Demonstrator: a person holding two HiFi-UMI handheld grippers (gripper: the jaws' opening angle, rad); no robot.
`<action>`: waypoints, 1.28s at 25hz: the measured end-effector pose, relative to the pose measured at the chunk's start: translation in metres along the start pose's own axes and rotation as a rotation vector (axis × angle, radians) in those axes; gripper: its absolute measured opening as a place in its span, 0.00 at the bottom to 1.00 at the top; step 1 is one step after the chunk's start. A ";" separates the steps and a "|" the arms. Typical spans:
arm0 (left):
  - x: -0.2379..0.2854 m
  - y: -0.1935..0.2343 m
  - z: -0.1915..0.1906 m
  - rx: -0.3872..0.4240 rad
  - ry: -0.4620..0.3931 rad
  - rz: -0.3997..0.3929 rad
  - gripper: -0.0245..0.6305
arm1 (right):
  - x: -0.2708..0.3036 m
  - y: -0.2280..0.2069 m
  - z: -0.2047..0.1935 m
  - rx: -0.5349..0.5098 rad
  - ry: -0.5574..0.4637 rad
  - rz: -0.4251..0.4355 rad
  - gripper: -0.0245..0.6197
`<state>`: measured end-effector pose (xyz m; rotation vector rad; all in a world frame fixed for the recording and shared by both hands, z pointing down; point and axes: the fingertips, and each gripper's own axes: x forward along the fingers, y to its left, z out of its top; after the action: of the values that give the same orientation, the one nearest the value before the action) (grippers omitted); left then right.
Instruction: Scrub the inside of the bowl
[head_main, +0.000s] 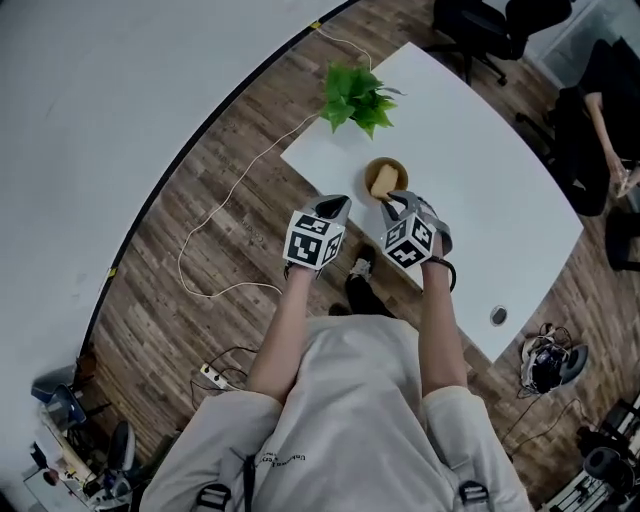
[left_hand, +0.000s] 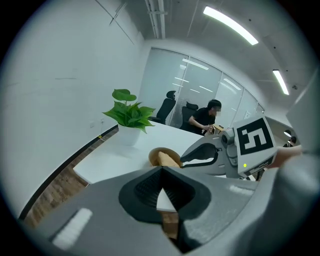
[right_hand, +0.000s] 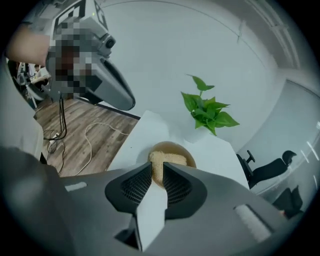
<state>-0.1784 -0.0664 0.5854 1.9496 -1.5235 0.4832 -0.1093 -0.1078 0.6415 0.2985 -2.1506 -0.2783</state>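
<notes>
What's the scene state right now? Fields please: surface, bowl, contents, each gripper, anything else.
surface: white table
bowl: brown bowl, near the table edge closest to the person
contents: yellowish sponge inside the bowl
left gripper: jaws together, empty, beside the bowl
right gripper: jaws apart, pointed at the sponge, gripping nothing
other: potted plant on the table beyond the bowl

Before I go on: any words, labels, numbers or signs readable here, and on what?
No text is readable anywhere.
Print on the person's shirt: too small to read.
Left marker cube and right marker cube: black-and-white square patterns only, no words or numbers.
</notes>
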 end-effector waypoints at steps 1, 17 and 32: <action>0.006 0.002 0.000 -0.005 0.009 -0.003 0.04 | 0.006 0.000 -0.002 -0.022 0.012 0.015 0.19; 0.042 0.027 0.025 0.020 0.075 0.017 0.04 | 0.033 0.002 -0.002 -0.167 0.085 0.236 0.15; 0.068 -0.003 0.038 0.309 0.133 -0.204 0.09 | -0.016 -0.044 0.014 0.112 -0.151 0.455 0.09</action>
<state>-0.1605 -0.1415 0.5982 2.2281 -1.2064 0.7787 -0.1074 -0.1434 0.6073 -0.1569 -2.3157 0.0836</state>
